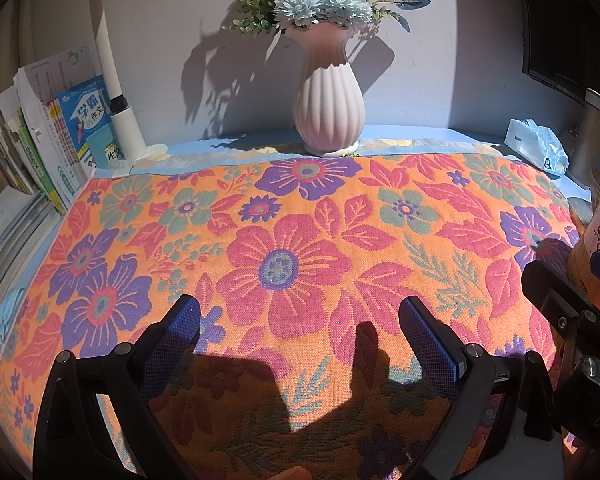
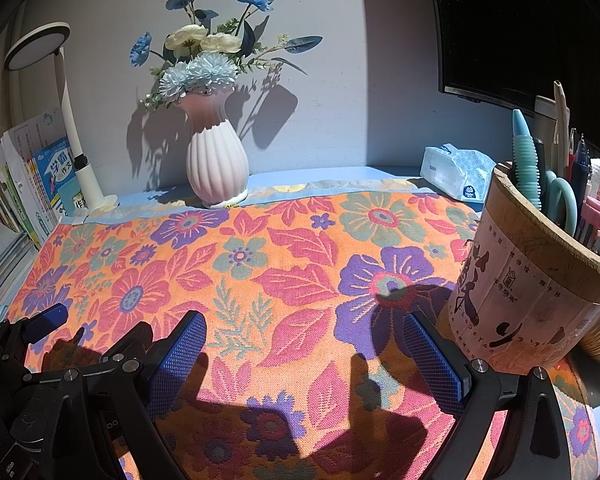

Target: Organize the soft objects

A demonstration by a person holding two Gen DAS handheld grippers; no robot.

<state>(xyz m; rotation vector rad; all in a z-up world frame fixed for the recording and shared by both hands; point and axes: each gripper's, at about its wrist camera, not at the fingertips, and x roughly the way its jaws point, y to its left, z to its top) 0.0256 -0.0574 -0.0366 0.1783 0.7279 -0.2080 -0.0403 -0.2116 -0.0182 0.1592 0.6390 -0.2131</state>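
An orange towel (image 1: 300, 248) with pink, purple and green flowers lies spread flat over the desk, and it fills the right wrist view too (image 2: 284, 272). My left gripper (image 1: 300, 336) hovers just above its near part, open, with nothing between the blue pads. My right gripper (image 2: 304, 352) is also open and empty above the towel's near right part. In the left wrist view the right gripper's (image 1: 568, 312) body shows at the right edge. In the right wrist view the left gripper (image 2: 48, 320) shows at the left edge.
A pink ribbed vase (image 1: 329, 108) with flowers stands at the towel's far edge. Books (image 1: 52, 148) and a white lamp (image 1: 112, 80) stand far left. A tissue pack (image 2: 456, 174) lies far right. A pen holder (image 2: 540, 276) stands close beside my right gripper. A dark monitor (image 2: 512, 28) hangs at upper right.
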